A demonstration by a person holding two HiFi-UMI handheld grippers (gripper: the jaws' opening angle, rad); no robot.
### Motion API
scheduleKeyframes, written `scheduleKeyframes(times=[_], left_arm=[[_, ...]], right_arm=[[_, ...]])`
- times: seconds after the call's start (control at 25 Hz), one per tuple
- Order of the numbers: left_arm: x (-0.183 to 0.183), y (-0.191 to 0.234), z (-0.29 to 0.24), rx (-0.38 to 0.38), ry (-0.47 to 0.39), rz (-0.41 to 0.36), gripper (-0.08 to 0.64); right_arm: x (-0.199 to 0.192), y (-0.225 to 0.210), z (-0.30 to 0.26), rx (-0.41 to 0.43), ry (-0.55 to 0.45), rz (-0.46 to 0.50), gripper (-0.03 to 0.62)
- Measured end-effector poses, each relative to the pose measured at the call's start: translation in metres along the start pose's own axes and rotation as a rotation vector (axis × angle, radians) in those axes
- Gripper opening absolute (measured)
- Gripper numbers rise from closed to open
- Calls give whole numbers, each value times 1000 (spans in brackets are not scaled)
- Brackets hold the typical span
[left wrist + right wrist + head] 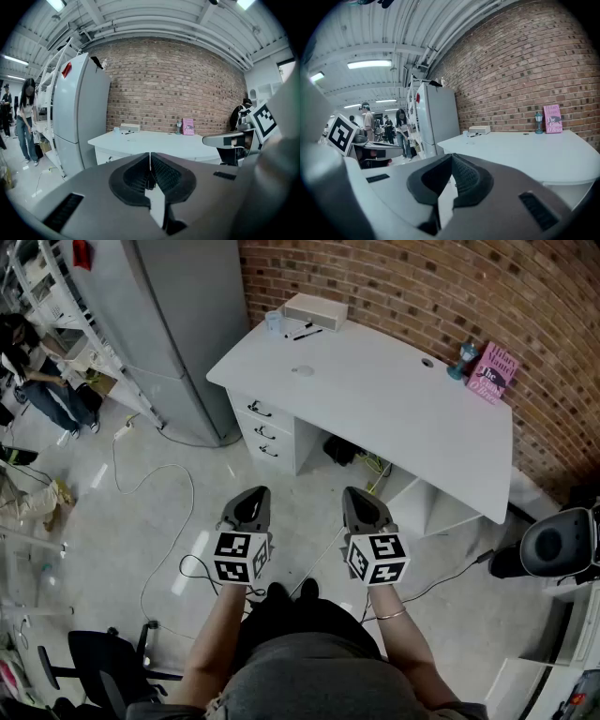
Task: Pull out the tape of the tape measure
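A small pale round object (302,370) lies on the white desk (394,409); I cannot tell whether it is the tape measure. Both grippers hang over the floor, well short of the desk. My left gripper (251,495) is shut with nothing between its jaws; in the left gripper view its pads (150,157) meet and point at the desk (154,140). My right gripper (362,495) is also shut and empty, and its ribbed pads (451,159) are closed toward the desk (525,150).
On the desk stand a white box (315,310), a cup (273,322), pens (302,332), a blue lantern figure (466,357) and a pink book (492,371). A grey fridge (178,324) stands left of the desk. Cables (150,484) trail on the floor. A person (37,381) stands far left.
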State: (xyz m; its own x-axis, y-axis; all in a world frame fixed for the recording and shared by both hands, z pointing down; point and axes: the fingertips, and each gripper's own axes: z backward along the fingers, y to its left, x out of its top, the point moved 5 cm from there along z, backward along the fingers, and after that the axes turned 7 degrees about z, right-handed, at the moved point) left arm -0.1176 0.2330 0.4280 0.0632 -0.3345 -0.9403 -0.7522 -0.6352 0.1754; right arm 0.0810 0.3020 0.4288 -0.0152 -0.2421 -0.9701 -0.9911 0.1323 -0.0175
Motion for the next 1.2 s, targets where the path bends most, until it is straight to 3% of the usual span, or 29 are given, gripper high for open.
scheduleKeyframes(times=[0.68, 0.8, 1.2], left_arm=[[0, -14, -10, 44, -10, -1, 28], [0, -14, -9, 42, -11, 5, 29], [6, 5, -28, 36, -15, 24, 108]], right_arm=[[2, -13, -1, 66, -28, -16, 8], [1, -12, -4, 84, -22, -37, 82], [2, -16, -31, 100, 1, -73, 148]])
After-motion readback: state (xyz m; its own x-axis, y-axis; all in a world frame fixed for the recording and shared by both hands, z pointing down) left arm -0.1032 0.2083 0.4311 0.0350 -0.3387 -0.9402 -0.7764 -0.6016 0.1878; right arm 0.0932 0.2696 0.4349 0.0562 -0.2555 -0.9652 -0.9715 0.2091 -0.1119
